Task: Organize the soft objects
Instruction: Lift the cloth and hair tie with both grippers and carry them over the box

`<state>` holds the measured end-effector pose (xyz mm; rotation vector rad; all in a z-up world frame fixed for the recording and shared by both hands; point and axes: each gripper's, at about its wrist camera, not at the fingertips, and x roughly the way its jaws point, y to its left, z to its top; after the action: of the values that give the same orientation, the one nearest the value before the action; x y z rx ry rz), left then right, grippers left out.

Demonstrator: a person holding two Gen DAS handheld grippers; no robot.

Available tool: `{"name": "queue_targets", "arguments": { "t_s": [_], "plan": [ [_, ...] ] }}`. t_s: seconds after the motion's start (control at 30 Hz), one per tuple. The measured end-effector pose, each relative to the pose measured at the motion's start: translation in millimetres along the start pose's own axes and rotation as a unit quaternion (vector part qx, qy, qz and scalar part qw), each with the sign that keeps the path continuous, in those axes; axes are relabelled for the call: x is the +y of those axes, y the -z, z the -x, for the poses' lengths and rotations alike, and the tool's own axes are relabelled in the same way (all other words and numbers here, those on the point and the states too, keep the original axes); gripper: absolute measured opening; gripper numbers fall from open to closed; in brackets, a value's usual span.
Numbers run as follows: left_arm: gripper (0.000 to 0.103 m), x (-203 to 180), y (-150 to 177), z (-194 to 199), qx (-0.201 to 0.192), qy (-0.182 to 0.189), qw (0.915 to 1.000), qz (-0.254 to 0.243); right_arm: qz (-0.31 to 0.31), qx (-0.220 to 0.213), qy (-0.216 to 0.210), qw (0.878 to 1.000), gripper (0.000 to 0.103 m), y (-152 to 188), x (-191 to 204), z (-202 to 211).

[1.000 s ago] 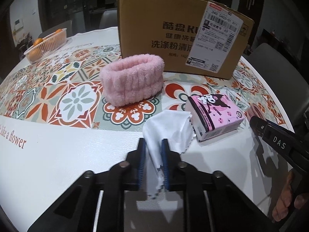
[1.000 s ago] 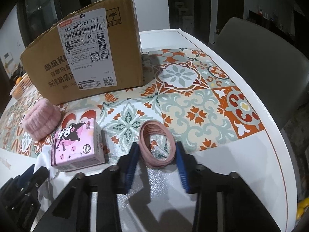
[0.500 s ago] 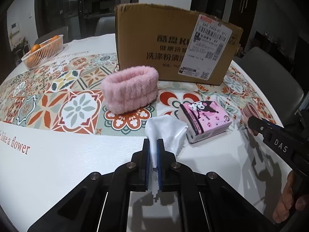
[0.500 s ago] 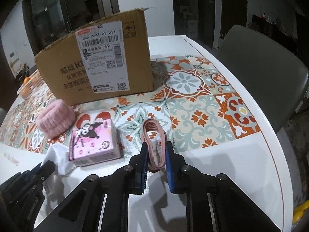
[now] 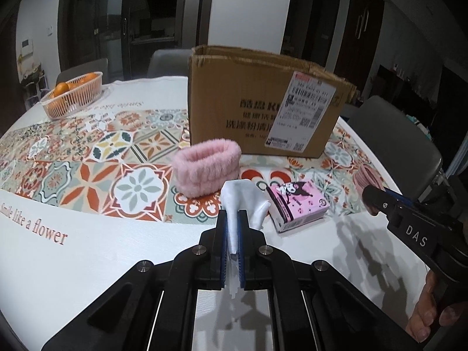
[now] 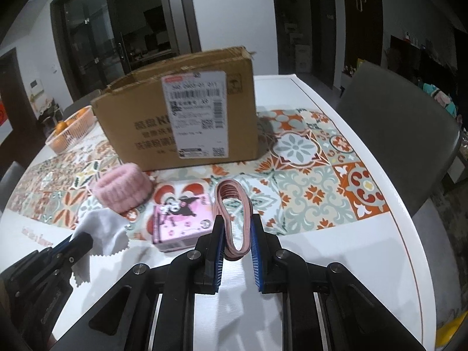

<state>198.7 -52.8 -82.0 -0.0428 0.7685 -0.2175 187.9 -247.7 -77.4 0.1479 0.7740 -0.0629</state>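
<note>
Dark doorways and a white wall stand behind a round white desk with a band of patterned floral tiles across it.

From the left wrist camera, the left tool is pinched closed on a white cloth, which bunches up out of the blue pads. Just beyond sits a fluffy pink headband, and to its right a pink tissue pack with a cartoon print. Behind them stands an open cardboard box with a shipping label. A basket of oranges is far left. The right tool shows at the right edge, a person's fingers on its handle.

From the right wrist camera, the right tool is closed on a bundle of pink hair ties, squeezed into a long narrow loop between its blue pads. The tissue pack lies just to the left, the headband beyond it, the box behind. The white cloth hangs from the left tool at lower left.
</note>
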Motion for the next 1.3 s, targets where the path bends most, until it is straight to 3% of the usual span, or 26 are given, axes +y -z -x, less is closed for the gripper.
{"name": "queue_targets", "arguments": {
  "t_s": [0.63,1.3],
  "plan": [
    [0.008,4,-26,61,-0.097,0.004,0.9951,-0.018,0.000,-0.050,-0.035,0.998,0.018,-20,21,44],
    [0.008,-1,-74,89,-0.181,0.013,0.9831,-0.024,-0.004,-0.138,-0.048,0.989,0.018,-63,30,74]
  ]
}}
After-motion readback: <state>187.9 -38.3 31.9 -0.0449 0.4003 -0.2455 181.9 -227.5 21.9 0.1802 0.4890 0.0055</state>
